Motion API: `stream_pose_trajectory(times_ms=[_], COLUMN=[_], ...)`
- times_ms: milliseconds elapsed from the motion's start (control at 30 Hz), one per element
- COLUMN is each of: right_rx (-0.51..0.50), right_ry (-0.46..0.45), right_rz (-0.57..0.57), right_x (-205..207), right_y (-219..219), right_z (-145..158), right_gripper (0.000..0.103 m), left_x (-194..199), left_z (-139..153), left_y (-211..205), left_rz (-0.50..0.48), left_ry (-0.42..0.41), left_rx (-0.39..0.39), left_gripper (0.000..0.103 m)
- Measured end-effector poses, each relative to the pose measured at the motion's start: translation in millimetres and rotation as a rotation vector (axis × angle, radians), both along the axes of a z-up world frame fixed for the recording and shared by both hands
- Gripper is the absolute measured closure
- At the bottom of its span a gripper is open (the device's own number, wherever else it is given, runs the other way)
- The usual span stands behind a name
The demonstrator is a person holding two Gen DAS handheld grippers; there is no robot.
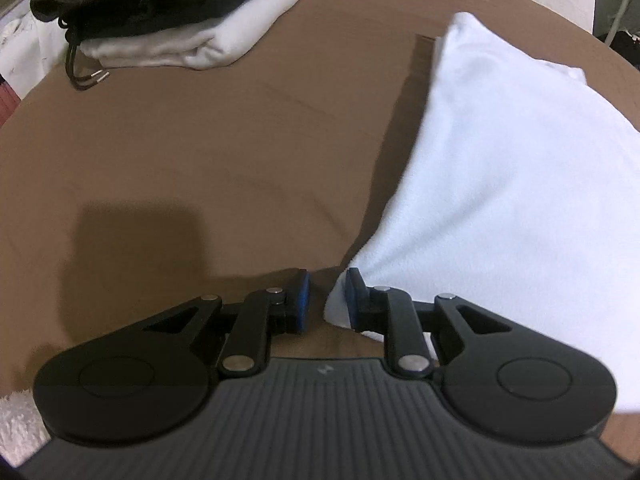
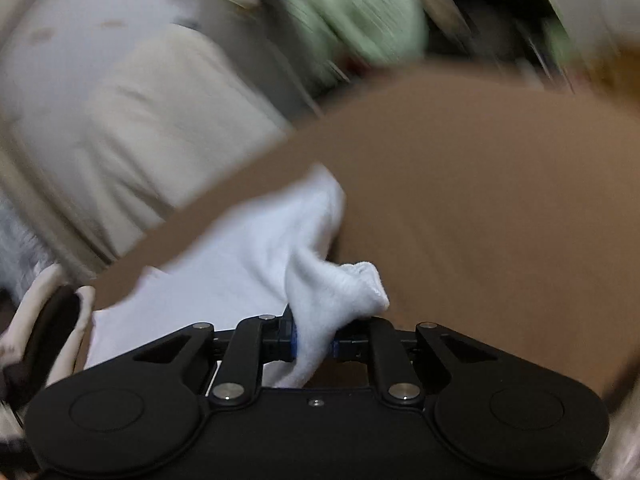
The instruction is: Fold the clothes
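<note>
1. The white cloth (image 1: pixel 500 184) is lying spread on the brown worktop (image 1: pixel 200 140), with one corner reaching toward the left tool (image 1: pixel 327 300). That tool's jaws are standing narrowly apart; the cloth corner is touching the inner face of one blue pad (image 1: pixel 352 300), while the other pad is showing bare. It is not clamping anything that I can see.

2. The right tool (image 2: pixel 314 344) is closing on a bunched fold of the same white cloth (image 2: pixel 320 292), and the fabric is bulging up past the jaws.

3. Risk: with only one corner gripped, the cloth is likely to drag and twist when it is lifted, and the fold will probably come out crooked.

4. Risk: the left tool's jaws may be closing beside the corner rather than around it, because only a sliver of fabric is lying between the pads.

5. Risk: the bunch in the right tool looks thick and lumpy, so it may be catching more than one layer, or it may be slipping out under a pull.

6. Beyond the white cloth, at the far edge of the worktop, a pile of folded clothes (image 1: pixel 180 12) is sitting well apart; a wide swing could be brushing it.

7. Hard to read: the right wrist view is smearing badly, so the pale and green shapes beyond the worktop are staying unidentifiable. The cloth's far side is running out of frame, and the part under each tool's body is hidden.
</note>
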State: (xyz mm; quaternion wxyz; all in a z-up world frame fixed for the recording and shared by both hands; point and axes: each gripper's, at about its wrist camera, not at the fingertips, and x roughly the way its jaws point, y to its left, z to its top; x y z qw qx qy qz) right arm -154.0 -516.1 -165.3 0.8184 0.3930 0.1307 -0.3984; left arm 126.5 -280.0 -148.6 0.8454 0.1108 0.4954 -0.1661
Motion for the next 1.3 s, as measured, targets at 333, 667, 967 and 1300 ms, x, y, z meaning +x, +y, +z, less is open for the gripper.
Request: stream_pose_trajectory(times_ms=[333,667,967,1300], right_rx=[0.236,0.296,0.268,0.022], right_ry=[-0.092,-0.12,-0.078,0.067], right_rz=[-0.069,-0.058,-0.016,0.006], right_x=[-17.8,-8.7,3.3,25.0], right_y=[-22.5,-18.5,-14.8,2.7], right_z=[-30.8,-41.9,-40.6,-8.0], right_gripper=[0.079,0.057,0.052,0.083], left_x=[-62.3,-92.6,-69.8,-1.5], left_z=[62.2,3.3,25.6,23.8], left_y=[-10.0,-114.2,-119.6,-60.4], left_rz=[-0.211,-0.437,-0.414,-0.23], left_ry=[-0.308,0.087,-0.11,0.108], left_rx=[-0.205,-0.072,0.049,-0.23], left_gripper=[0.078,0.053,0.044,0.047])
